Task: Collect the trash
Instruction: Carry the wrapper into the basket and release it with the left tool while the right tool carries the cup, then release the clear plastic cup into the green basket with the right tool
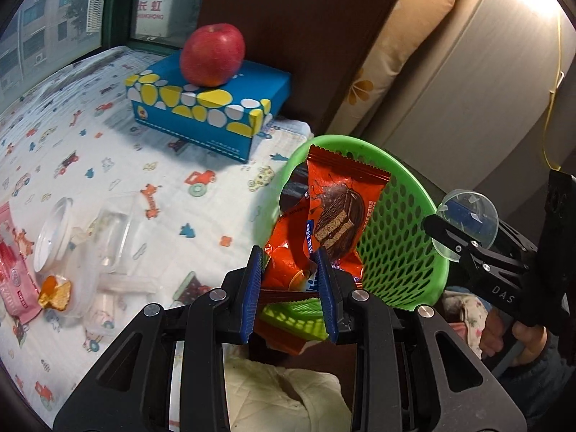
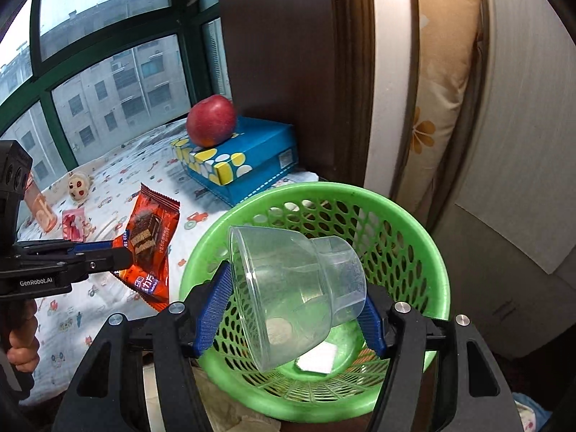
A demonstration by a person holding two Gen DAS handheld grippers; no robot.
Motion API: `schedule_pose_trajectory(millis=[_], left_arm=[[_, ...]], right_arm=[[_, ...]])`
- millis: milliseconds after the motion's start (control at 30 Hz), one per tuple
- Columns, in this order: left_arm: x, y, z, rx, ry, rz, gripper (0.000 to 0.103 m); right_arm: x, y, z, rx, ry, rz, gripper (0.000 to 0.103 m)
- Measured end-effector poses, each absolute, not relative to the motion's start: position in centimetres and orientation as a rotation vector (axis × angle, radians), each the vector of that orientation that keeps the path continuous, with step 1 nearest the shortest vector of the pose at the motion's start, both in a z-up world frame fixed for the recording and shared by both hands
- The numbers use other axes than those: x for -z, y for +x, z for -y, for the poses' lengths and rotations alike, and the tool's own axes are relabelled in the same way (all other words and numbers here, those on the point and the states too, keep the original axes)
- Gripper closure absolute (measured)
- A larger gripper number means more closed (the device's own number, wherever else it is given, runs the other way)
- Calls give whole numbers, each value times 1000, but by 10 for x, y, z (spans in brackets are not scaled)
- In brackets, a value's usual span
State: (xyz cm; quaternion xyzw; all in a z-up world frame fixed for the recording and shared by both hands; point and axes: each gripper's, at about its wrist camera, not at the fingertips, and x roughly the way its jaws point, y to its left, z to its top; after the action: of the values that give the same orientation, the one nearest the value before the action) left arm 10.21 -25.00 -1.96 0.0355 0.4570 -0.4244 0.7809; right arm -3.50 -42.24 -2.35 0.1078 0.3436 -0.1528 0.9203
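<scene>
Left gripper (image 1: pixel 289 280): clamped on orange chocolate-cake wrapper (image 1: pixel 338 212) | Right gripper (image 2: pixel 293 309): clamped on clear plastic cup (image 2: pixel 295 295) over green basket (image 2: pixel 406 223)

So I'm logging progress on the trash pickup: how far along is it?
Partly done. A white scrap already lies in the green basket. In hand: the left gripper holds an orange chocolate-cake wrapper, the right gripper a clear plastic cup over the basket. Left on the bed: a clear container, lid, pink packet.
</scene>
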Motion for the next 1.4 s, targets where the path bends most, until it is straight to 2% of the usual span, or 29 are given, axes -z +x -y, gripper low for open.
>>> schedule_pose_trajectory(millis=[233,300,367,533,1200,1267,1300,1400], left_arm=[[30,95,292,947,89,-1042,70],[31,92,300,966,82,-1056,66],[33,90,306,969,79,-1066,54],[35,87,309,973,68,-1079,51],[28,100,197,787,-41,-1029,42],[30,102,182,763,-57,-1025,42],[31,103,175,748,-65,-1025,41],[34,106,151,704,-87,-1025,40]], right_arm=[[30,-54,444,361,265,-700,41],[32,-57,449,370,279,-699,41],[34,-59,453,378,284,-699,41],[36,-62,458,386,297,-699,41],[73,-28,467,399,317,-794,41],[77,-23,468,396,323,-798,37],[78,-20,468,401,321,-797,31],[80,-13,468,407,308,-797,29]])
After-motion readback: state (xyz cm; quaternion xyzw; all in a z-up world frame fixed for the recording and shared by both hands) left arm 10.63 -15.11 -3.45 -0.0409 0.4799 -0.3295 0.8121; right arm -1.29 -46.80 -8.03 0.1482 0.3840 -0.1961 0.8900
